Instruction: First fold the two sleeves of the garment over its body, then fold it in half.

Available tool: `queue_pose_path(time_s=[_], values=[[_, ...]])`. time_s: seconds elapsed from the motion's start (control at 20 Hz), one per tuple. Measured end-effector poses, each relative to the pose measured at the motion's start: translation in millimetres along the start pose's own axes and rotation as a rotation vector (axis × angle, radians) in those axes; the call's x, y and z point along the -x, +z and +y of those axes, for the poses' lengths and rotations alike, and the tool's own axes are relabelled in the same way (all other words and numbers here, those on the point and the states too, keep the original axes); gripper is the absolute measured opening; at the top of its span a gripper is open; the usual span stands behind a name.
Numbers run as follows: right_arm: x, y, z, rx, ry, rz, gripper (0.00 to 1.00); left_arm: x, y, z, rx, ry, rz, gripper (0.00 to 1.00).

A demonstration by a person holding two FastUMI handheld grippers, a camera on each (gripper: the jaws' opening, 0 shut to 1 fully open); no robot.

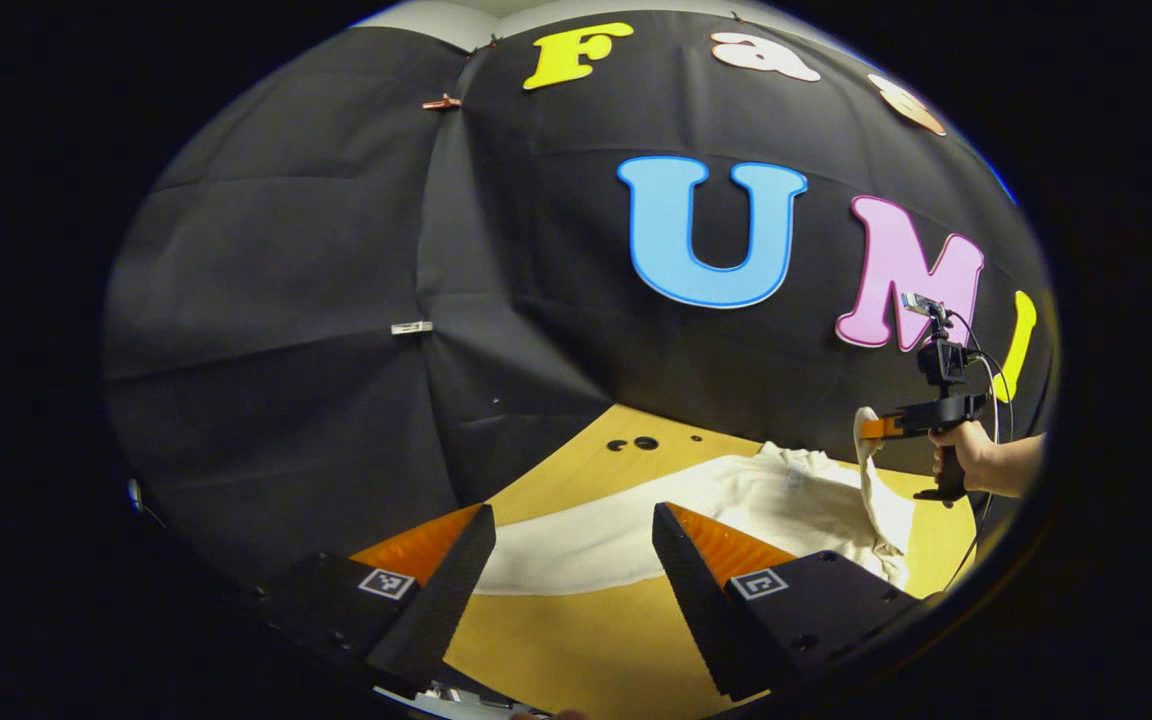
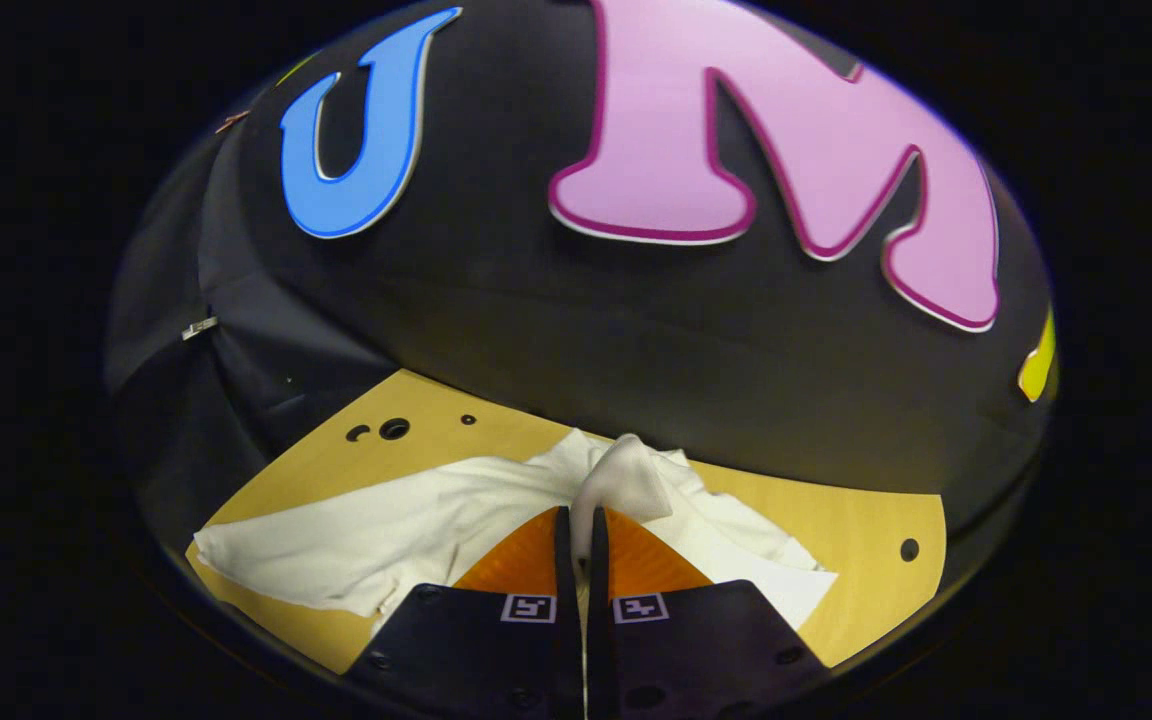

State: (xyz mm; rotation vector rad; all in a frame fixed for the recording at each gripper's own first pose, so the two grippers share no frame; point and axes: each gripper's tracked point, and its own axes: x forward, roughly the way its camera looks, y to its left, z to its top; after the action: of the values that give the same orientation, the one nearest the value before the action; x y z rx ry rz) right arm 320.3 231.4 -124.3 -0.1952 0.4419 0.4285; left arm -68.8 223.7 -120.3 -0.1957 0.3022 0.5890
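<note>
White garment [image 2: 406,530] lies on the bench [image 2: 836,530]; right tool [image 2: 581,525] pinches a lifted sleeve [image 2: 626,475], left tool [image 1: 571,545] spread, idle. Sleeve-fold step, I judge: next carry it left over the body and release.

Bare table [image 1: 586,640] in front of the left gripper [image 1: 576,550], fingers spread, nothing between them; garment [image 1: 736,500] lies farther right; right gripper [image 2: 581,520] pinches a sleeve [image 2: 621,475] lifted off the table; booth wall [image 2: 636,340] blocks the far side.
</note>
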Motion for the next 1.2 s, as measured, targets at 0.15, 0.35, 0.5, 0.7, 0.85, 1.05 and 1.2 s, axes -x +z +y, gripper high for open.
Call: queue_pose_path(time_s=[0.15, 0.35, 0.5, 0.7, 0.85, 1.05, 1.2], values=[[-25, -1, 40, -0.001, 0.038, 0.009, 0.06, 3, 2, 24, 0.012, 0.038, -0.001, 0.99], [-61, -23, 79, 0.015, 0.057, 0.055, 0.06, 6, -6, 41, -0.019, 0.062, 0.013, 0.99], [-87, -42, 104, 0.026, 0.06, 0.083, 0.07, 7, -16, 44, -0.027, 0.068, 0.033, 0.99], [-99, -44, 137, 0.008, 0.118, 0.066, 0.33, 2, -31, 43, -0.044, 0.072, 0.054, 0.99], [-86, -28, 142, -0.018, 0.135, 0.01, 0.91, -12, -38, 41, -0.08, 0.085, 0.048, 0.98], [-57, -18, 109, -0.068, 0.099, -0.028, 1.0, -32, -51, 49, -0.106, 0.108, 0.041, 0.98], [-32, -13, 67, -0.075, 0.048, -0.057, 1.0, -47, -69, 68, -0.109, 0.155, 0.066, 0.96]])
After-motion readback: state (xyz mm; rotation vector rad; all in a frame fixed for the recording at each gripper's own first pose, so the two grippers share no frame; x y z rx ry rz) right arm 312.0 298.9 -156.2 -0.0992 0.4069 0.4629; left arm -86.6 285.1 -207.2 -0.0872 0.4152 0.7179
